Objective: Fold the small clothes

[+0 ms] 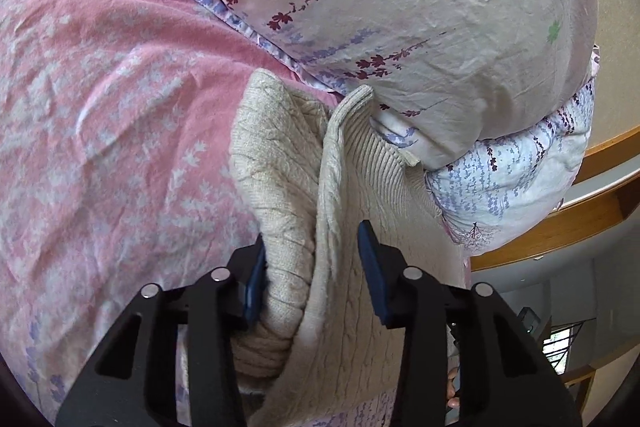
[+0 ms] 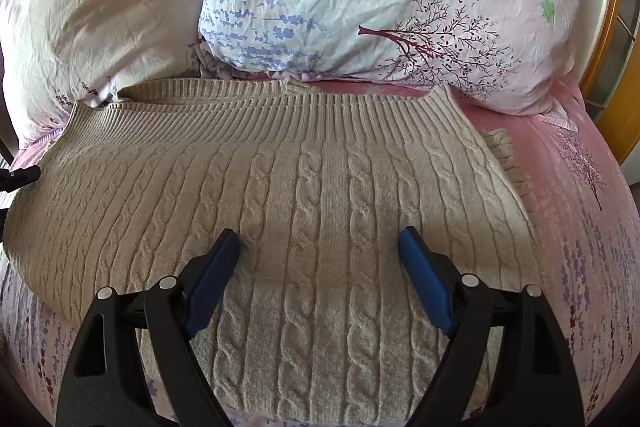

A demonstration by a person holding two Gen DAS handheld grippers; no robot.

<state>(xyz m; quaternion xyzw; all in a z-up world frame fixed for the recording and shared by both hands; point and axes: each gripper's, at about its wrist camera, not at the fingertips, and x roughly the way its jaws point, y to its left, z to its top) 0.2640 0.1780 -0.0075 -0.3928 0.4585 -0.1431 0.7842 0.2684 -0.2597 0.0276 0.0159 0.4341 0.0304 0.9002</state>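
Pink floral bedding covers the bed (image 1: 100, 99) in the left wrist view, with a pale pillow (image 1: 400, 7) heaped at the far side and wooden furniture off to the right. A beige cable-knit sweater (image 1: 280, 167) rises between the fingers of the left gripper (image 1: 312, 267); a bunched fold of knit fills the gap between them, and the left pad presses against it, while a sliver of space shows beside the right pad, so the grip looks partly closed on the fabric. This gripper points forward along the sweater's edge, tilted toward the pillow.

From the right wrist, the sweater (image 2: 320, 167) lies mostly flat on the bed (image 2: 580, 207), its ribbed hem toward two pillows (image 2: 360, 7). The right gripper (image 2: 320, 243) hangs low over the middle of the knit, fingers spread wide, pinching nothing; whether the tips touch the knit cannot be told.

My judgement: a side fold is in hand, the left gripper lifting one edge. The next move calls for carrying that edge across the body while the right gripper steadies the centre.
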